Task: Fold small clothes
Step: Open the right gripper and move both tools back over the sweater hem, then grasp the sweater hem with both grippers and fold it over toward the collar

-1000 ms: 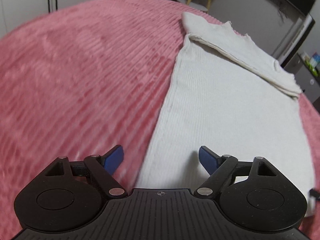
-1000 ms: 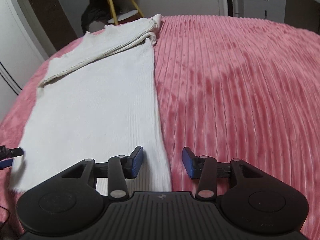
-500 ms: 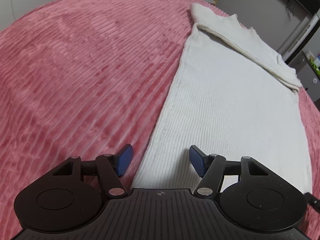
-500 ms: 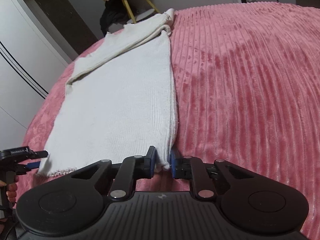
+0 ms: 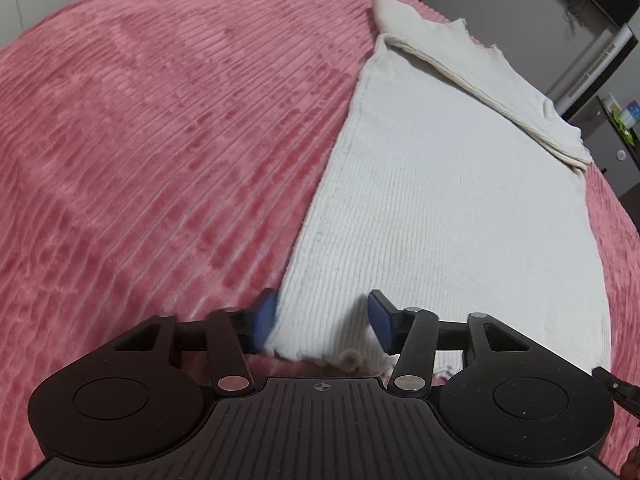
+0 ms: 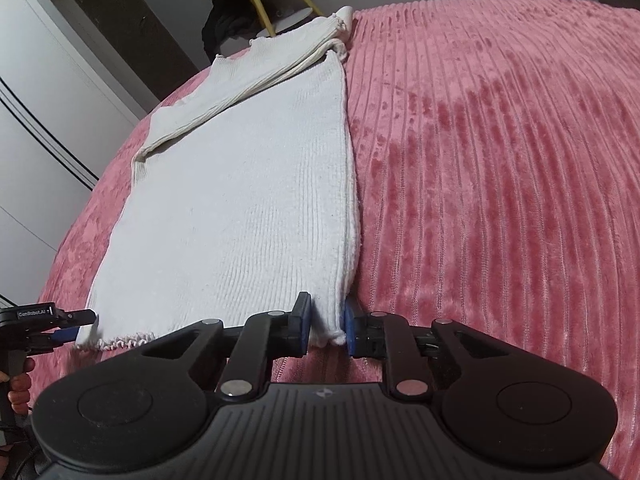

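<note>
Gripping the hem's right corner, your right gripper [image 6: 325,322] was clamped on the white knit sweater [image 6: 240,216] near the pink bedspread's [image 6: 500,160] front edge; left gripper [image 5: 320,322] was closing around the other corner, pads not yet pressing. Sleeves were folded in; the body fold remained.

Sweater [image 5: 440,208]: matt, cream ribbed knit cloth
Bedspread [image 5: 160,140]: pink plush, corded in ridges
Left gripper [image 5: 322,326]: matt black plastic, blue pads, bright metal pins
</note>
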`<move>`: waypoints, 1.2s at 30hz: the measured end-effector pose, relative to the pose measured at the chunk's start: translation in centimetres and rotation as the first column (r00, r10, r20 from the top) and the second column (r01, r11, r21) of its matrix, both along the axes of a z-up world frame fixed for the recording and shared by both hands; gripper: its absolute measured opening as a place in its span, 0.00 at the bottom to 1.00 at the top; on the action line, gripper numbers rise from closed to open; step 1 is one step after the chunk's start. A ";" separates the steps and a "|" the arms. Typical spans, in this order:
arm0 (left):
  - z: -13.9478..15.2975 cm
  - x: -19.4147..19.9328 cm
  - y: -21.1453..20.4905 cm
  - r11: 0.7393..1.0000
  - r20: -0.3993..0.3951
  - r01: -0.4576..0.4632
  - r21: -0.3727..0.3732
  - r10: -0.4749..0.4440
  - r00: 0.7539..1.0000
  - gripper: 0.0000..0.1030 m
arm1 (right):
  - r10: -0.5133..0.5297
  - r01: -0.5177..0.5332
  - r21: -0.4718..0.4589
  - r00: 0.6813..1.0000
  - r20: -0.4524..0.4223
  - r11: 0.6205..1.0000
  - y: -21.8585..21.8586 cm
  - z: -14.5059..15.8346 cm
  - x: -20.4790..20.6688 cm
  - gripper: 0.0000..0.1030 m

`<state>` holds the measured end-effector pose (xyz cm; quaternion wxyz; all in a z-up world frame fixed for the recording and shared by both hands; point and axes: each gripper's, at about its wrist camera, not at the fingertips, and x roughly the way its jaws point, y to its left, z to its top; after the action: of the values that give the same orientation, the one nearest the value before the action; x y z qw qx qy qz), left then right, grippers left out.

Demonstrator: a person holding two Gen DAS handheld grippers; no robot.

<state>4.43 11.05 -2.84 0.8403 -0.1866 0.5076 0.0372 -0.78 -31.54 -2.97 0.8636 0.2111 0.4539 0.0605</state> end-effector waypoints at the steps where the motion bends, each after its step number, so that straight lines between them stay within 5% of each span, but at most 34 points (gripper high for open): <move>1: 0.0 -0.1 0.1 1.000 0.000 -0.004 -0.010 0.004 1.000 0.40 | 0.000 0.000 -0.001 1.000 -0.001 1.000 0.0 0.0 0.0 0.17; 3: 0.0 -0.2 0.3 0.999 0.001 -0.010 -0.046 0.010 1.000 0.37 | -0.002 0.002 0.002 1.000 0.005 1.000 -0.1 0.0 0.0 0.17; 5: -0.1 -0.2 0.5 0.998 -0.006 -0.015 -0.067 0.015 1.000 0.21 | -0.001 0.001 0.005 1.000 0.015 1.000 0.0 0.0 -0.1 0.16; 13: -0.5 -0.2 1.1 0.990 -0.013 -0.029 -0.140 0.027 1.000 0.13 | -0.001 -0.002 0.070 0.999 0.038 0.998 -0.2 0.4 -0.2 0.14; 19: -0.7 0.1 0.8 0.990 -0.017 -0.006 -0.140 0.004 1.000 0.45 | 0.013 -0.011 0.086 1.000 -0.015 0.996 -0.2 -0.2 0.2 0.18; 22: -0.8 0.4 0.5 0.991 -0.015 0.013 -0.134 -0.015 1.000 0.47 | 0.014 -0.011 0.101 0.999 -0.032 0.995 -0.3 -0.5 0.2 0.18; 24: -1.0 0.7 0.3 0.991 -0.024 0.029 -0.133 -0.032 0.999 0.45 | 0.006 -0.002 0.108 0.999 -0.038 0.994 -0.5 -0.7 0.2 0.18; 28: -1.1 1.1 -0.1 0.993 -0.049 0.066 -0.099 -0.071 0.996 0.12 | 0.012 -0.009 0.104 1.000 -0.027 0.995 -0.5 -0.5 0.5 0.14; 32: -0.2 1.5 -0.4 0.982 -0.042 0.145 -0.117 -0.151 0.988 0.11 | 0.041 -0.041 0.090 0.999 0.003 0.995 -0.1 0.4 0.7 0.12; 36: 2.0 2.1 -0.6 0.951 0.006 0.275 -0.143 -0.277 0.961 0.10 | 0.042 -0.049 0.173 0.998 0.045 0.984 -0.6 2.2 1.6 0.11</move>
<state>6.51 10.41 -0.80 0.8181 -0.1731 0.5361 -0.1154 0.78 -32.18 -0.81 0.8493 0.2742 0.4337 0.1240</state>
